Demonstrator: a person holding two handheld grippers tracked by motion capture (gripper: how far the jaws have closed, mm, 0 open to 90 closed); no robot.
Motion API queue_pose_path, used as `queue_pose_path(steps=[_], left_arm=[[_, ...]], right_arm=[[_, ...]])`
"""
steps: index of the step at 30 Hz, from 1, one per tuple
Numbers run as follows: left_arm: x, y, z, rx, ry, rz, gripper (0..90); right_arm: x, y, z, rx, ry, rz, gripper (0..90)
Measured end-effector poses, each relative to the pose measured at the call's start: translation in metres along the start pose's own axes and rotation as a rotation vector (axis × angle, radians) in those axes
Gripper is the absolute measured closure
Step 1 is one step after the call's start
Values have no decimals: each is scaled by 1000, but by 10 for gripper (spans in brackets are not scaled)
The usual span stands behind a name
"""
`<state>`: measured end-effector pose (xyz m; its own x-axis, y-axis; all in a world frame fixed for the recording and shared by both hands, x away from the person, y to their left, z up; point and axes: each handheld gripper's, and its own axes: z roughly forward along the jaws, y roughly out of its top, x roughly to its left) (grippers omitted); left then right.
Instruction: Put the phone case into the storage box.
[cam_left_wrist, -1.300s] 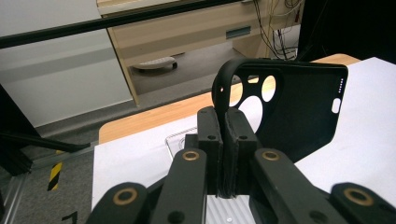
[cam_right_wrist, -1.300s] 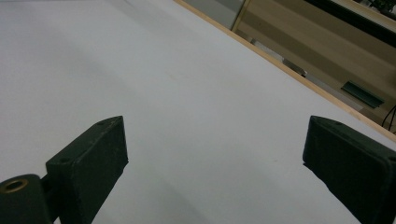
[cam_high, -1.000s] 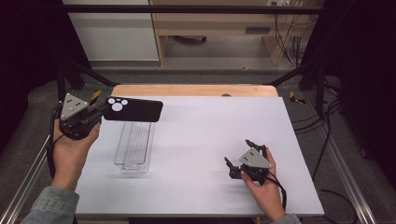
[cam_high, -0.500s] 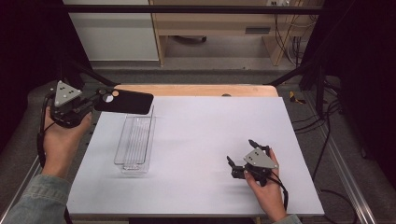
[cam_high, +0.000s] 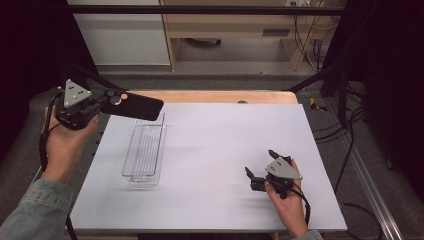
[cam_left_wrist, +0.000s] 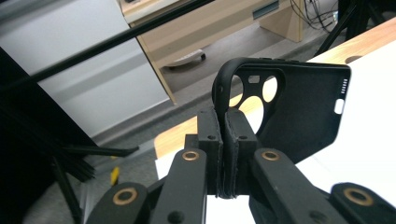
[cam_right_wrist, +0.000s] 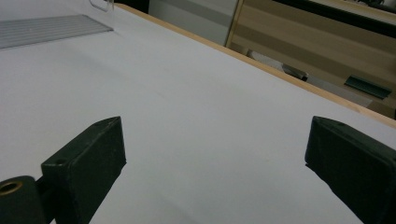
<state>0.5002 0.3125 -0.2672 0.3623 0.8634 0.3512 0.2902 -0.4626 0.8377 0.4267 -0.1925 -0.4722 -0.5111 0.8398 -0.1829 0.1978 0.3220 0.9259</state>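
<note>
White table surface (cam_high: 210, 145) carries a clear tray (cam_high: 145, 152); left gripper (cam_left_wrist: 223, 135), clamping a black phone case (cam_high: 132, 105) aloft, next lowers it trayward while right gripper (cam_high: 260, 170) rests agape.

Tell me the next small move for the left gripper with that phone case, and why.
Probably carry the phone case right and down toward the clear tray. The left gripper is shut on the case's camera-hole end and holds it in the air by the table's far left corner, just beyond the tray, which looks empty. The right gripper rests open on the table, far from both.
</note>
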Motion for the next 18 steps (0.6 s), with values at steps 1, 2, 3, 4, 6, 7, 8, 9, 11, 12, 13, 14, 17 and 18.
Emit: queue_pose_path(steps=[1,2,3,4,6,7,8,9,11,12,13,14,17,18], left_arm=[[0,1,0,1,1,6,859],[0,2,1,4,0,13,859],[1,3,1,8,1,22,859],[1,3,2,12,0,29,859],[1,2,3,12,-1,35,859],[1,1,4,14,1,40,859],[2,1,6,17,4,45,859],[2,0,7,19,6,49,859],[2,-1,9,24,9,58,859],[1,-1,10,26,10,64,859],[1,-1,11,24,10,67,859],[0,-1,11,27,11,73,859],[-3,0,13,31,12,91,858],[-4,0,13,30,14,100,859]], right_arm=[[0,0,0,0,-1,5,53],[0,0,0,-1,0,7,53],[-1,-1,1,-1,2,5,53],[-1,-1,1,0,3,5,53],[0,-1,1,1,4,6,52],[0,-1,1,-3,8,11,52],[0,-1,1,-4,10,18,51],[0,-1,1,-5,11,20,51],[0,-1,1,-6,11,25,51],[0,-1,1,-5,11,23,50],[0,-1,1,-5,11,24,50],[0,-1,1,-6,10,25,50],[-1,-1,1,-7,10,26,49],[-1,-1,1,-7,10,26,48]])
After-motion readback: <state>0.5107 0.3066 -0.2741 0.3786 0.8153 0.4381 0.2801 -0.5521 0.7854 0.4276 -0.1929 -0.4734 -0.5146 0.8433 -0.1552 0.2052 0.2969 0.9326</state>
